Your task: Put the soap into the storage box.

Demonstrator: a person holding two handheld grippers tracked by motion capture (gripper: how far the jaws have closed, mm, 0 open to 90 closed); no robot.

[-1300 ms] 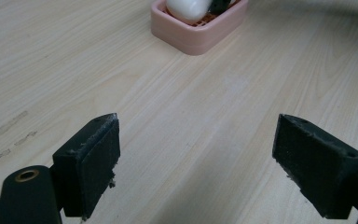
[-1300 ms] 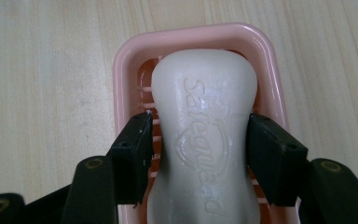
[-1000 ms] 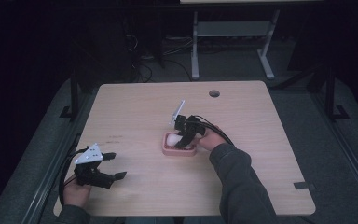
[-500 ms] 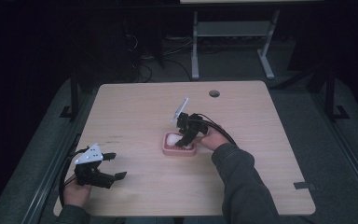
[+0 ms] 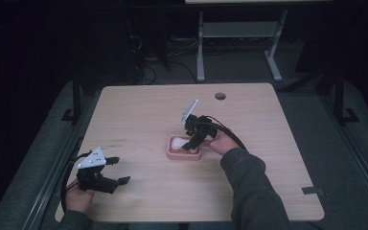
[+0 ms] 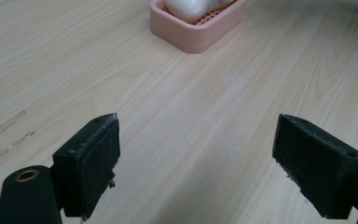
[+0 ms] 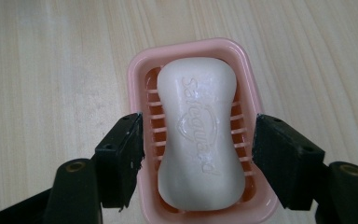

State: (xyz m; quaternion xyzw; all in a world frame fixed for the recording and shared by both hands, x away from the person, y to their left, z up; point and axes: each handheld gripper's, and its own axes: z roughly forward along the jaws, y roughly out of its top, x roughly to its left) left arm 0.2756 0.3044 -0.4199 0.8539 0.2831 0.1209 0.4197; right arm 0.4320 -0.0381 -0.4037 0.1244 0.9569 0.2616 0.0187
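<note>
A white bar of soap [image 7: 198, 135] lies in a pink slotted soap dish [image 7: 135, 74] near the middle of the wooden table [image 5: 268, 143]. My right gripper [image 7: 198, 140] hangs over the dish [image 5: 184, 155] pointing down. Its jaws have just been opening and now stand either side of the soap, with a gap at each pad. My left gripper [image 5: 120, 170] rests open near the table's front left corner with nothing between its fingers. In the left gripper view the gripper [image 6: 196, 158] faces the dish [image 6: 196, 39] and the soap [image 6: 186, 5] across bare wood.
A round cable hole [image 5: 220, 96] sits at the table's far edge. A metal stand [image 5: 239, 43] and loose cables are on the dark floor behind. A strip of black tape [image 5: 313, 190] marks the front right corner.
The right gripper's jaws have spread away from the soap, which stays in the dish, and the hand has shifted slightly. The left gripper has not moved.
</note>
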